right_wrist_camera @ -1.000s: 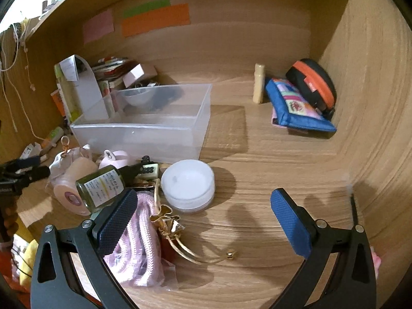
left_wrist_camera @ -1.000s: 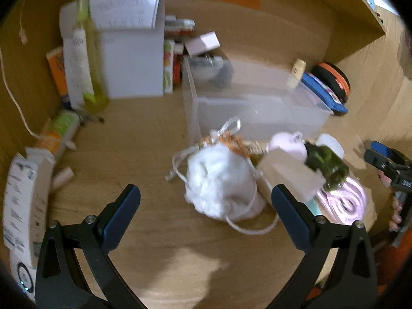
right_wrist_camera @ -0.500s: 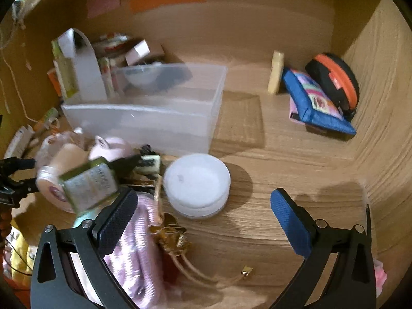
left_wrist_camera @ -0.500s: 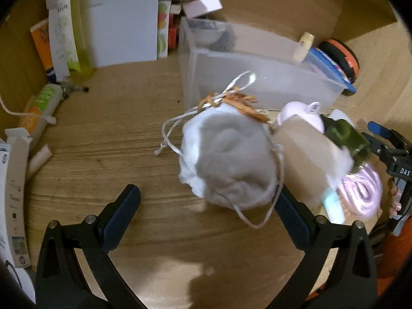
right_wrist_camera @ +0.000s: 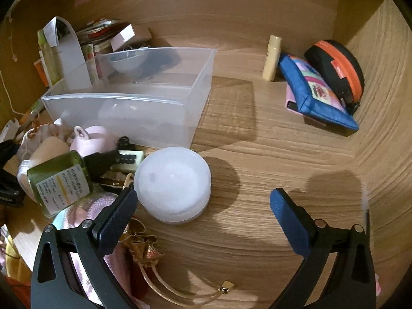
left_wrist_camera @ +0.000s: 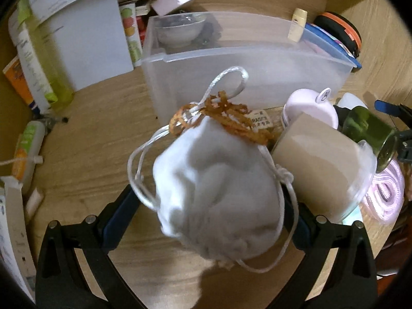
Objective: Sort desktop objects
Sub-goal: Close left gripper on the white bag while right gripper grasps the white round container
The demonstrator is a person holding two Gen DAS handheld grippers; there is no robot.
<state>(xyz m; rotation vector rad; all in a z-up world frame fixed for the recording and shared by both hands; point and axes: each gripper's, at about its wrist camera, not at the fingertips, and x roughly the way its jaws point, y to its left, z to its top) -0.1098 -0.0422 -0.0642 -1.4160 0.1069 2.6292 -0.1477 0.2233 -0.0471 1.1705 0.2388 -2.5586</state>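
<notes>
In the left wrist view a pouch (left_wrist_camera: 219,193) fills the centre, with a bin (left_wrist_camera: 247,77) above it and a cup (left_wrist_camera: 324,170) to its right. In the right wrist view a round jar (right_wrist_camera: 175,182) sits at centre on the bench (right_wrist_camera: 270,154), the bin above left of it, a bottle (right_wrist_camera: 59,182) at left, and a zip case (right_wrist_camera: 316,92) at upper right.

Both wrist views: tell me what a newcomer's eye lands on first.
In the left wrist view, a white drawstring pouch fills the middle, between the fingers of the left hand-held gripper. In the right wrist view, a round white lidded container sits centre, before a clear plastic bin.
</notes>
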